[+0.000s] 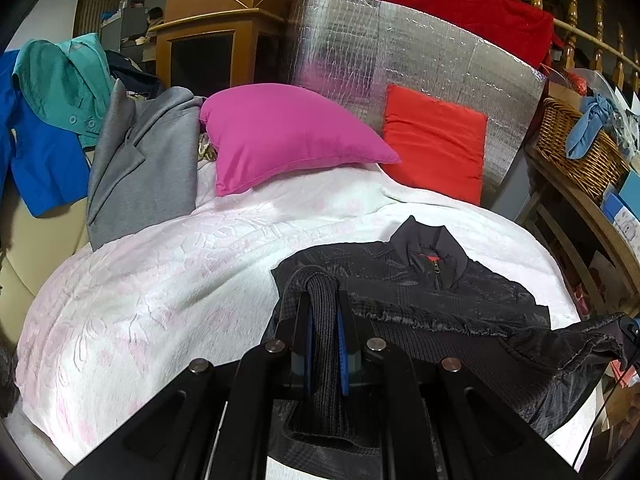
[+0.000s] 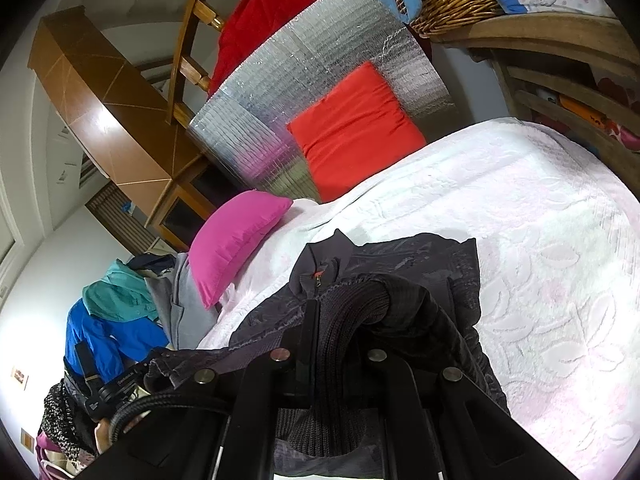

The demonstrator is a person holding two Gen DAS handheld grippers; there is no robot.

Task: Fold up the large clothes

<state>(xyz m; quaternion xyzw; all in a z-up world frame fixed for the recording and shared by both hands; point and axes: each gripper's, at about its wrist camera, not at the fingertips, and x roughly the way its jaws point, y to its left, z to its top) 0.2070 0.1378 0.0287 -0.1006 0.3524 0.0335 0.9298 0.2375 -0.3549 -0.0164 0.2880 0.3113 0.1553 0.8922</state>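
A dark grey zip-up jacket (image 1: 432,288) lies on the white bedspread (image 1: 160,280), collar toward the pillows. My left gripper (image 1: 323,304) is shut on the jacket's ribbed knit hem, lifted above the bed. My right gripper (image 2: 340,320) is shut on another part of the same ribbed hem; the jacket (image 2: 400,256) hangs from it onto the bedspread (image 2: 540,240). The hem stretches between both grippers. The right gripper shows at the right edge of the left wrist view (image 1: 628,332); the left gripper shows at lower left in the right wrist view (image 2: 104,392).
A magenta pillow (image 1: 288,136) and a red pillow (image 1: 436,140) rest at the bed's head against a silver foil panel (image 1: 400,60). Grey (image 1: 140,168), teal and blue garments pile on the left. A wicker basket (image 1: 576,148) sits on a wooden shelf at right.
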